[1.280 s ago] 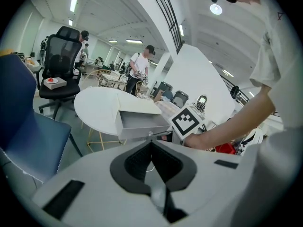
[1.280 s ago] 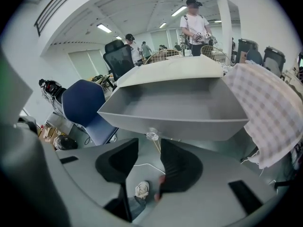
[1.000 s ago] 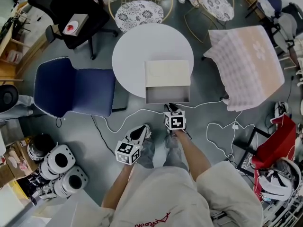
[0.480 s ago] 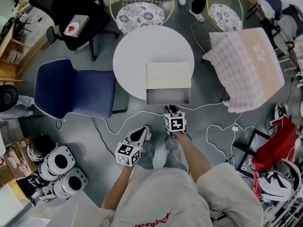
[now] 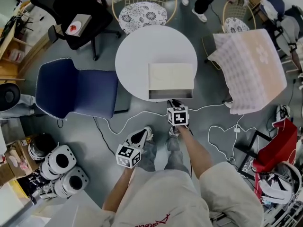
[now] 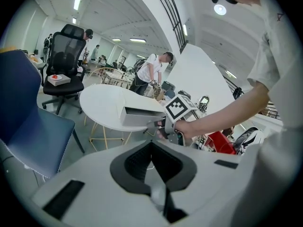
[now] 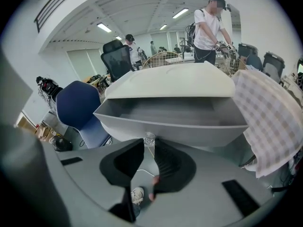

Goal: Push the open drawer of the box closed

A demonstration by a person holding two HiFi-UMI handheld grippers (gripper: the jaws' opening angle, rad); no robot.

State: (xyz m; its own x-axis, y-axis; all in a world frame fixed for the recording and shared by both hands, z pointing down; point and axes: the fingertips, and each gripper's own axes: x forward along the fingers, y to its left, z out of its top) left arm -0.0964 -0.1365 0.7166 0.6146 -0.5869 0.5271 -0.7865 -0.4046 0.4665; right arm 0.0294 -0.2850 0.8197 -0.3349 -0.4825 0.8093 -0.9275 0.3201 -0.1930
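A cream box (image 5: 170, 75) sits on the near side of the round white table (image 5: 137, 51). Its grey drawer (image 5: 170, 94) sticks out only a little toward me. In the right gripper view the drawer (image 7: 175, 117) fills the middle, under the box top (image 7: 170, 82). My right gripper (image 5: 174, 102) is up against the drawer front. Its jaws (image 7: 150, 148) stand narrow, closed round a small clear knob (image 7: 149, 137). My left gripper (image 5: 137, 138) hangs low by my legs, away from the table. It is shut (image 6: 151, 144) on nothing.
A blue chair (image 5: 75, 86) stands left of the table. A checked cloth (image 5: 251, 65) drapes something to the right. White cables (image 5: 142, 115) trail over the floor between me and the table. Beyond the table are wire chairs (image 5: 142, 8), a black office chair (image 5: 71, 13) and a standing person (image 7: 208, 27).
The drawer has slid well into the box and shows much less than a second ago. My right gripper moved forward with it. The left gripper stayed where it was.
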